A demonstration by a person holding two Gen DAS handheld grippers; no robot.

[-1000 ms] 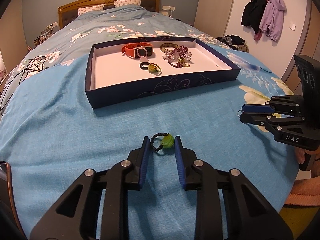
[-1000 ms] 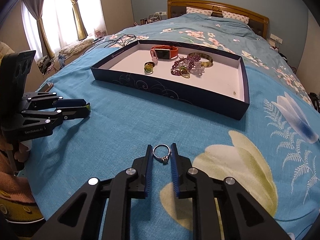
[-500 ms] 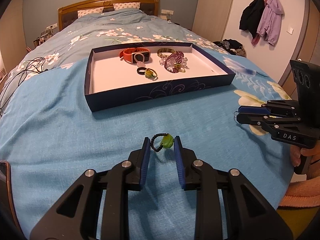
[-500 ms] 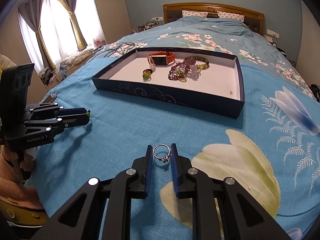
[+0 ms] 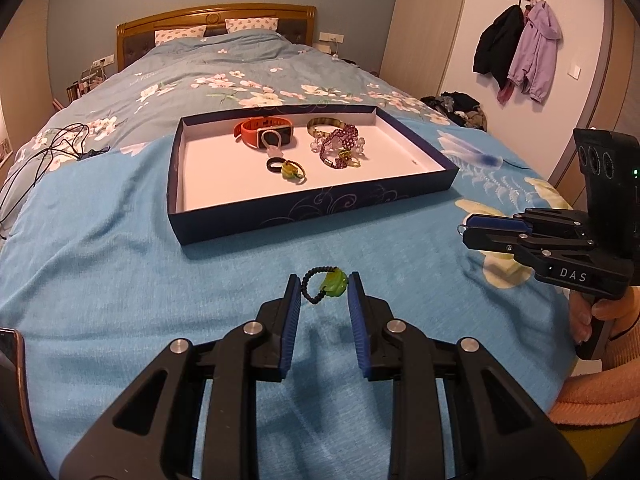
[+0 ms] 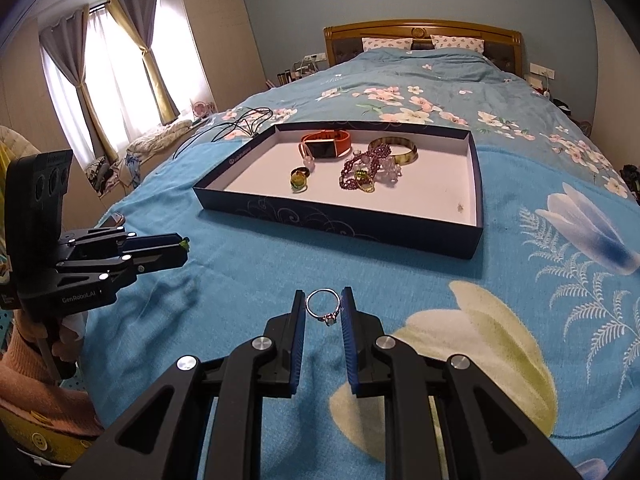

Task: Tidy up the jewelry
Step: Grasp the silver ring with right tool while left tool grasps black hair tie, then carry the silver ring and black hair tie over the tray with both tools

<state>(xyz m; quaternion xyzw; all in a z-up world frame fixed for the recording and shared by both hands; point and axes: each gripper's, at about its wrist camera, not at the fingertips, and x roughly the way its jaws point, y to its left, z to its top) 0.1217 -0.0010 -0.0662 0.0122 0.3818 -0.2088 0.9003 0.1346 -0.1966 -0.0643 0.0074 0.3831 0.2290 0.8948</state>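
Short of the navy jewelry tray [image 5: 312, 210] on the bed, the left gripper [image 5: 323, 290] is pinching a green-beaded ring [image 5: 326, 283] and the right gripper [image 6: 323, 307] a silver ring [image 6: 323, 306], apparently for delivery into it.

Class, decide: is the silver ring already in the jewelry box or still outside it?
Outside. The silver ring is pinched in the right gripper above the blue bedspread, short of the box.
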